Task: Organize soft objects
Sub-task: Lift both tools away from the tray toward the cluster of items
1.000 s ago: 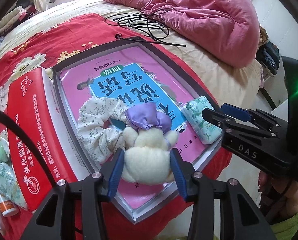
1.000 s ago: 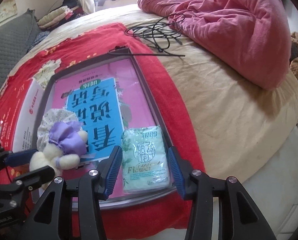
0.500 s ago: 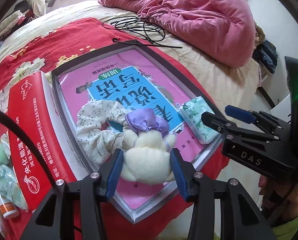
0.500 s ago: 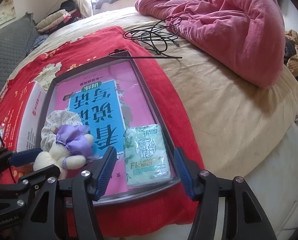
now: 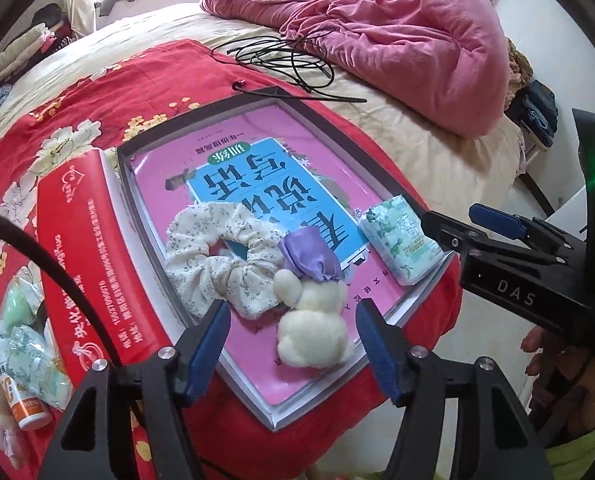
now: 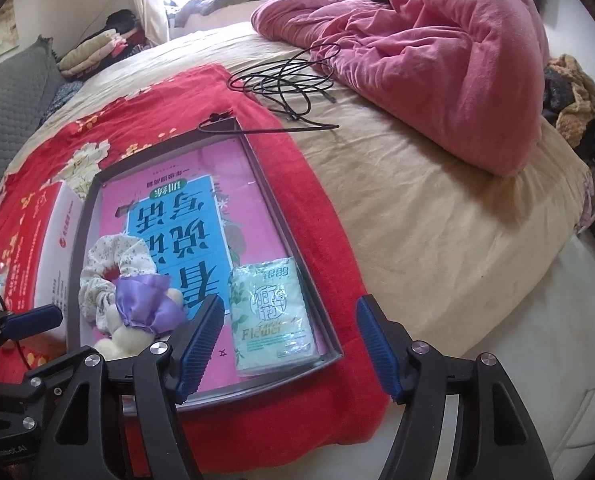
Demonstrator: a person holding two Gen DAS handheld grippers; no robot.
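A shallow grey tray (image 5: 145,216) (image 6: 273,208) with a pink and blue book in it lies on a red floral cloth. In it lie a cream plush toy (image 5: 317,324) (image 6: 125,338) with a purple bow, a floral scrunchie (image 5: 217,252) (image 6: 113,260) and a green tissue pack (image 5: 401,240) (image 6: 271,312). My left gripper (image 5: 291,346) is opening; the plush lies between its jaws, free of the pads. My right gripper (image 6: 289,340) is opening too, its jaws wide on either side of the tissue pack without touching it.
A red box (image 5: 77,248) stands along the tray's left side. Beside it lie small packets and a white bottle (image 5: 15,380). Black cables (image 6: 289,84) and a pink quilt (image 6: 449,52) lie on the beige bed beyond. The bed's edge is close below the tray.
Both grippers widened their jaws and let go: the plush toy and the tissue pack now lie loose in the tray. The plush has tipped a little to the right.
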